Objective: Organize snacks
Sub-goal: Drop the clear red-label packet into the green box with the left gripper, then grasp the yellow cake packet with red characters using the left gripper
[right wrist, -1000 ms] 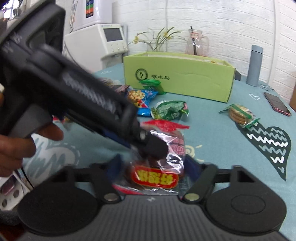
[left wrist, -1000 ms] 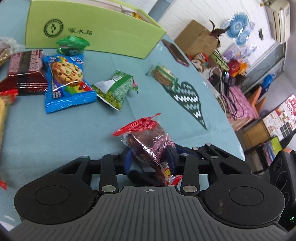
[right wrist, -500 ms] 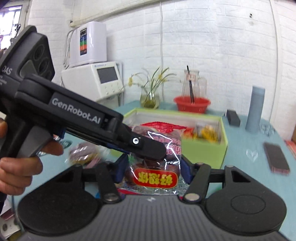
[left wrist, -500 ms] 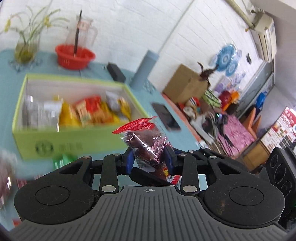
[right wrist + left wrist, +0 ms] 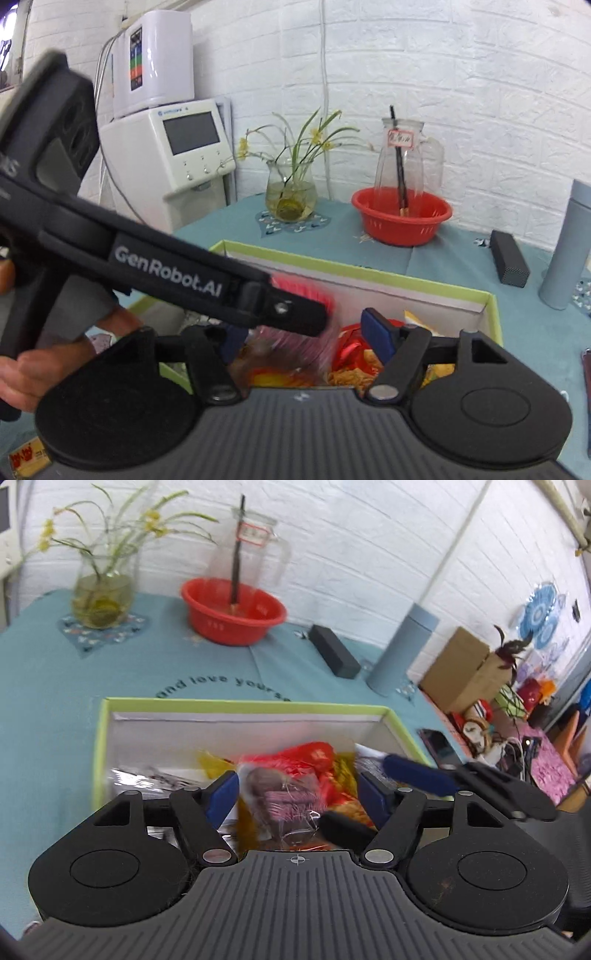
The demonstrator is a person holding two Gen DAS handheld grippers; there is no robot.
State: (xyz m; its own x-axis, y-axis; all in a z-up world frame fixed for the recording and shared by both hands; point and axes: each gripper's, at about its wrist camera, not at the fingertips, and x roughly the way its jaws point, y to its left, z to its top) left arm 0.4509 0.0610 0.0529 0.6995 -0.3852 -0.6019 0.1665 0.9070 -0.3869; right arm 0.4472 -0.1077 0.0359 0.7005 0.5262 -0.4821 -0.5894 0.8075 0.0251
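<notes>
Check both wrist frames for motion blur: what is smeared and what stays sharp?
Left wrist view: snack packet and box contents smeared, red basin slightly soft. Right wrist view: packet blurred, left gripper fairly crisp, background sharp.

The clear snack packet (image 5: 291, 347) is blurring behind the left gripper (image 5: 295, 317), its label unreadable; the green box's (image 5: 96, 760) near wall is hiding below both grippers' bodies.
</notes>
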